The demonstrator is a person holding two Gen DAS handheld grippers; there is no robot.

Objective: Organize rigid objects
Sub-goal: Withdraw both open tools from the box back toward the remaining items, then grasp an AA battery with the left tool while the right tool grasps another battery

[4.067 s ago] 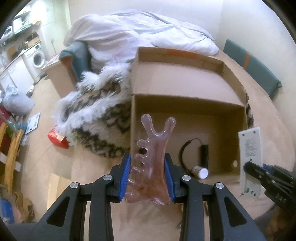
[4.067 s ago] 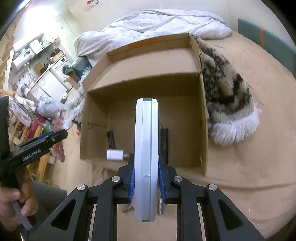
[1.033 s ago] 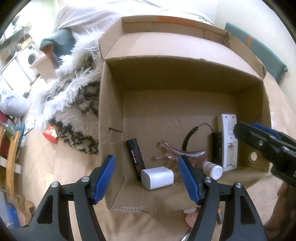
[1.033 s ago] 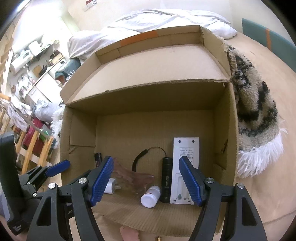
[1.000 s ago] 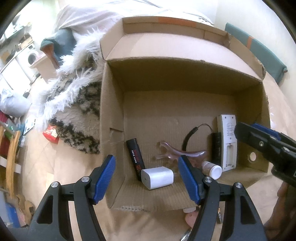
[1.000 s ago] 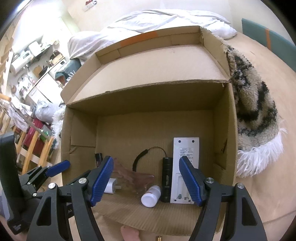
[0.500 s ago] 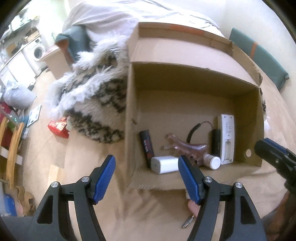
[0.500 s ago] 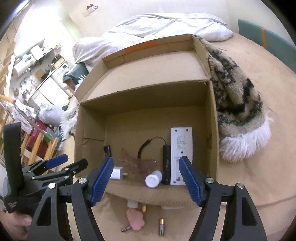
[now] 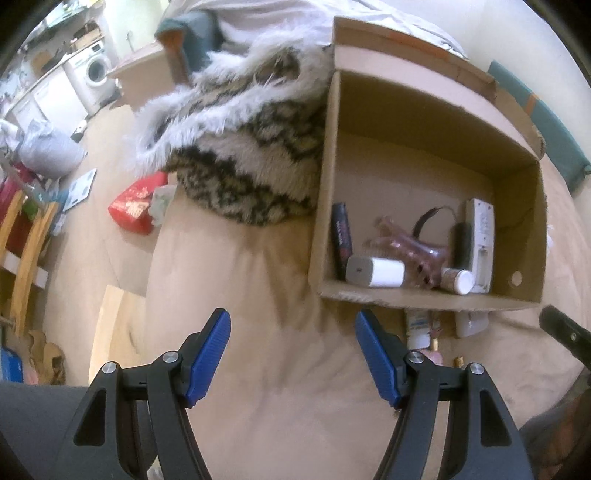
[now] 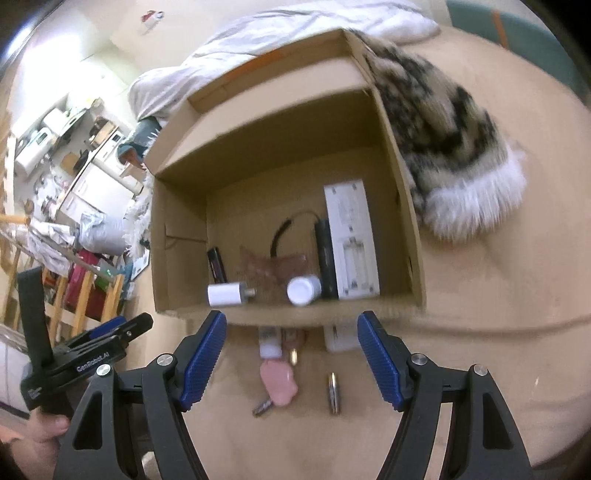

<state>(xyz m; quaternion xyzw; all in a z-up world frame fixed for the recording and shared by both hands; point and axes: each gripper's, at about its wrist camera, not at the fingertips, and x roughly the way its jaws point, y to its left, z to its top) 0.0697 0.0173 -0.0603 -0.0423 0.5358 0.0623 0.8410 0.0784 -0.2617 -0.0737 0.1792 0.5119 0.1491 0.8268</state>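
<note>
Rigid oddments like the pink translucent comb (image 9: 406, 245) and white remote (image 10: 352, 240) now lie inside the brown cardboard box (image 10: 177, 258), and both grippers, left (image 9: 293, 356) and right (image 10: 291, 356), have pulled back gaping and empty toward the batteries (image 10: 333, 397) in front of it.

A lived-in home, bedroom and utility corner in one. The cardboard box (image 9: 424, 162) sits on a tan-covered bed; behind it lies a rumpled white duvet (image 10: 295, 33), against it a patterned fur throw (image 9: 255, 162). Far left of the box stands a washing machine (image 9: 96, 70) among cluttered counters.
</note>
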